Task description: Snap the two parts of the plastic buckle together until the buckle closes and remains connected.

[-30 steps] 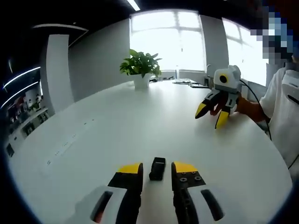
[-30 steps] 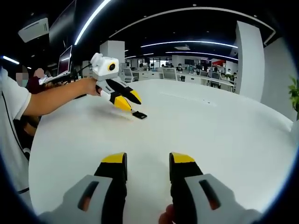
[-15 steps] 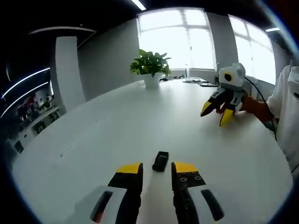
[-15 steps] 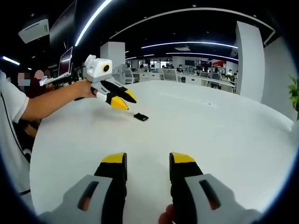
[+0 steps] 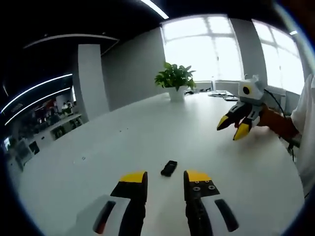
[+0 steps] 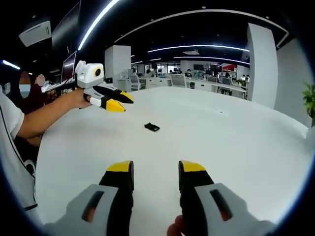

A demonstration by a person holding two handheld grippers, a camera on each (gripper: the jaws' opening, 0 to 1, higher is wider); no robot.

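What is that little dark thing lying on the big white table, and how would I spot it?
Start at the white table. Just beyond the yellow tips of the left gripper lies the buckle, a small flat black plastic piece. It is the one dark object on that bare stretch, far from the plant.

Potted plant (image 5: pixel 175 81) on the white table (image 5: pixel 123 142) by bright windows (image 5: pixel 204 46); office desks (image 6: pixel 206 83) beyond

A broad white table (image 5: pixel 123 142) spreads under my jaws. A small black buckle (image 5: pixel 169 168), seemingly closed, lies flat just beyond my left jaws' tips; a potted plant (image 5: pixel 175 81) stands far ahead.
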